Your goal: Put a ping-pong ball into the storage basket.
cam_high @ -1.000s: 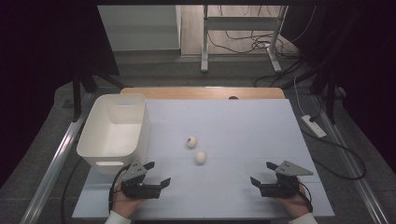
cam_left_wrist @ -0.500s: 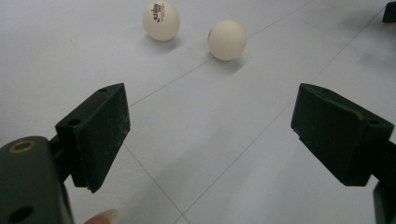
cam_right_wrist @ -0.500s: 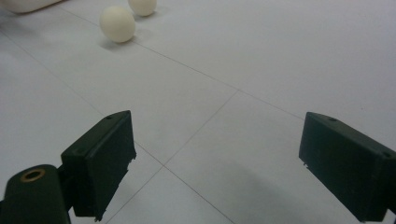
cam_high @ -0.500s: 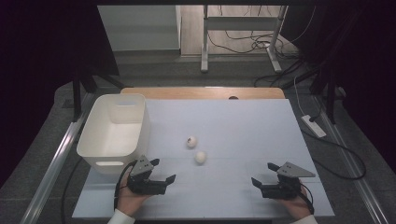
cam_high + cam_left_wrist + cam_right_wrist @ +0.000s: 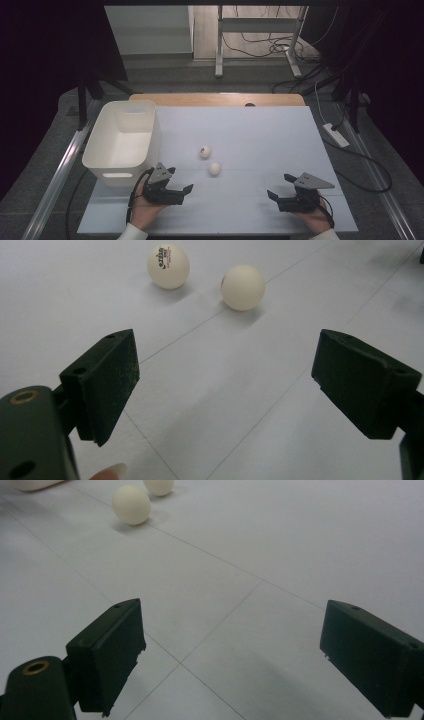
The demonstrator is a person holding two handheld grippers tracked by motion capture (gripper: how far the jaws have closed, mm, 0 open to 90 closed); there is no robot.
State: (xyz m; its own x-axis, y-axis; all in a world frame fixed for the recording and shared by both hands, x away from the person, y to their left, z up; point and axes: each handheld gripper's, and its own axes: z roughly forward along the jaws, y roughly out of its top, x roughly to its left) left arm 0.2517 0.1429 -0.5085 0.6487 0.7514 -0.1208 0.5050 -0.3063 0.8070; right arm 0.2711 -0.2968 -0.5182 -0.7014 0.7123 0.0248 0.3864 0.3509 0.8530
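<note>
High view: the left gripper (image 5: 181, 192) is now sitting turned, its fingers angling up and to the right toward the two white balls, where a second ago it was lying squarer to the near edge; the right gripper (image 5: 277, 194) is resting much as before at the near right of the pale surface (image 5: 260, 130). Judgement: the left side is lining up for a first pick, probably with the white bin (image 5: 123, 142) at the left as the destination. The marked ball (image 5: 205, 151) and the plain ball (image 5: 215, 168) are lying near each other mid-surface, apart, and clear of the bin. Left gripper view: fingers (image 5: 102, 382) are standing wide apart, gripping nothing; both balls are lying ahead, the marked ball (image 5: 168, 266) carrying small dark and red print, too small to read. Right gripper view: fingers (image 5: 107, 652) are likewise spread and empty; the plain ball (image 5: 131, 504) is lying far off at upper left, no writing showing.
</note>
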